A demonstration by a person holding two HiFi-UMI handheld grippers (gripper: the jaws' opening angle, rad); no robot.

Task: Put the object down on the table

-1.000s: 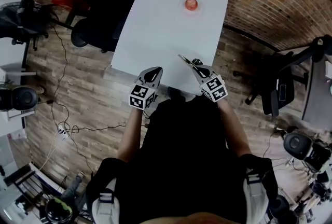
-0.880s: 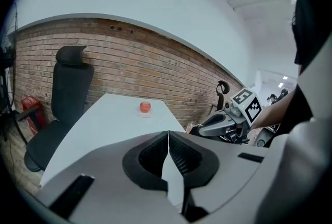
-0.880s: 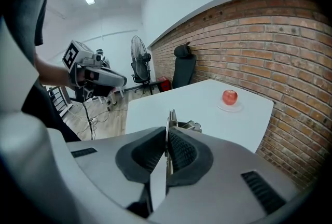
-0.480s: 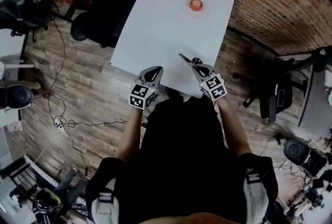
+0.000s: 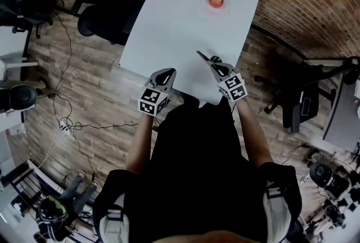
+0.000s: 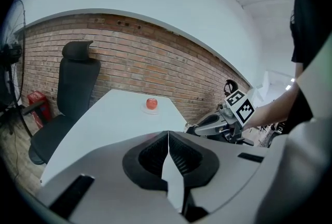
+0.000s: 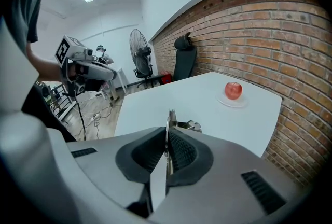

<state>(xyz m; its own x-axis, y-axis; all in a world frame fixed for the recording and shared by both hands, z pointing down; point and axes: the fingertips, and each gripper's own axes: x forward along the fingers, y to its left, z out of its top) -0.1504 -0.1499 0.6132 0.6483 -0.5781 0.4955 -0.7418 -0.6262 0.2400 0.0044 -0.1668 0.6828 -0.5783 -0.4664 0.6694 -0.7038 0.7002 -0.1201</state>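
Head view: one white table (image 5: pixel 169 22) stands on a wooden floor, with one black office chair (image 5: pixel 107 17) by its left edge. At the far end, one red apple (image 5: pixel 216 0) sits on one small saucer (image 5: pixel 216 5). Two grippers reach over the near edge. The right gripper (image 5: pixel 216 64) holds the single tool (image 5: pixel 202 56), a slim dark piece, scissors by the look. Its narrow tip points up and left, and its thicker end sits at the jaws. The tool lies over the near right part of the table, well apart from the apple. Whether it touches the tabletop cannot be told. The left gripper (image 5: pixel 163 75) hovers over the near left edge.

Left gripper view: the two ribbed black pads meet in one closed seam with nothing between them. The table, apple and chair lie beyond, and the other gripper is at the right.

Right gripper view: the pads are clamped on the tool, one thin bright metal strip seen edge-on. It rises just past the jaw tips, with a small metal part beside it. One standing fan (image 7: pixel 139 54) is in the background.
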